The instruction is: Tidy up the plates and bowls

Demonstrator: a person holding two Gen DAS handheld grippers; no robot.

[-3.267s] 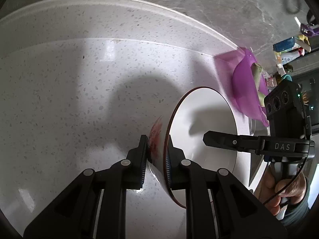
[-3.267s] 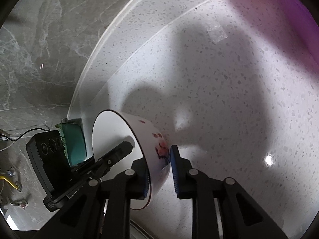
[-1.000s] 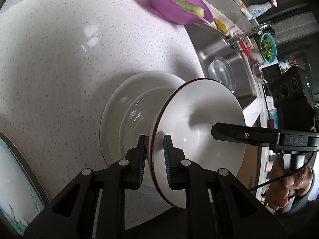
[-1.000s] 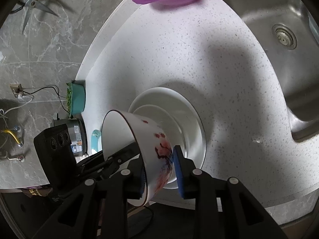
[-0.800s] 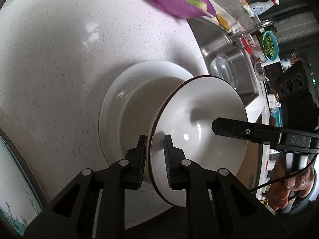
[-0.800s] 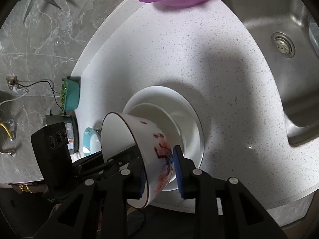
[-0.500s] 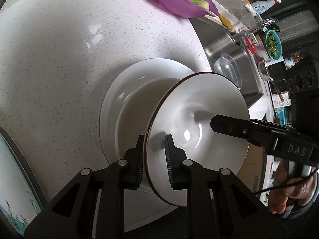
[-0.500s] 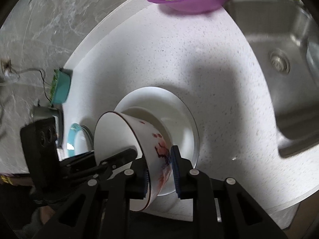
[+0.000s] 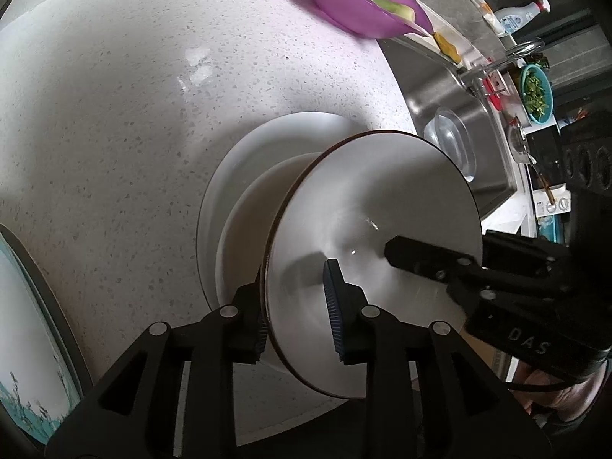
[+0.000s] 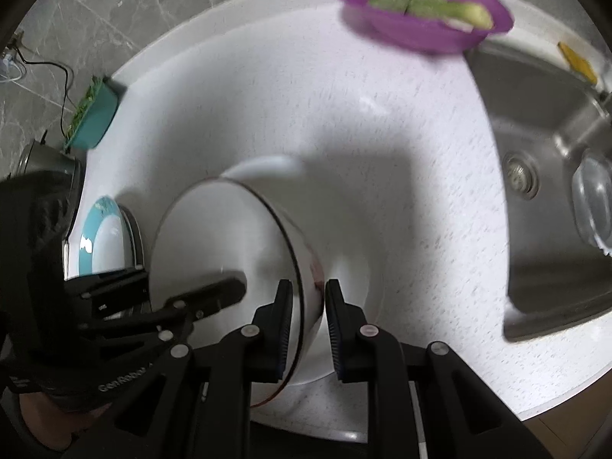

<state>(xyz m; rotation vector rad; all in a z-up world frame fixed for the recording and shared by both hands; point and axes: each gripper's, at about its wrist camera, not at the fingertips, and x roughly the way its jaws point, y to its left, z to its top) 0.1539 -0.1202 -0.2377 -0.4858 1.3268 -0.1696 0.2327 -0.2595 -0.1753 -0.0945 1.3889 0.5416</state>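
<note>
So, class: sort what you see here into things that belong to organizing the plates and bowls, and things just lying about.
Belongs to the job:
painted bowl
white plate
blue-rimmed plate
left gripper, jaws opening
right gripper, jaws closing on the bowl's wall

Just lying about:
purple dish
sink
teal basket
spray bottle

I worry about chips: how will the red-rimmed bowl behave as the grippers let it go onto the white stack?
The bowl looks glazed and rigid, so probably slippery and chip-prone. It sits tilted over the white plates, so it may rock or clack down. The left gripper is opening, the right gripper closing on its rim, so it could pivot there.
</note>
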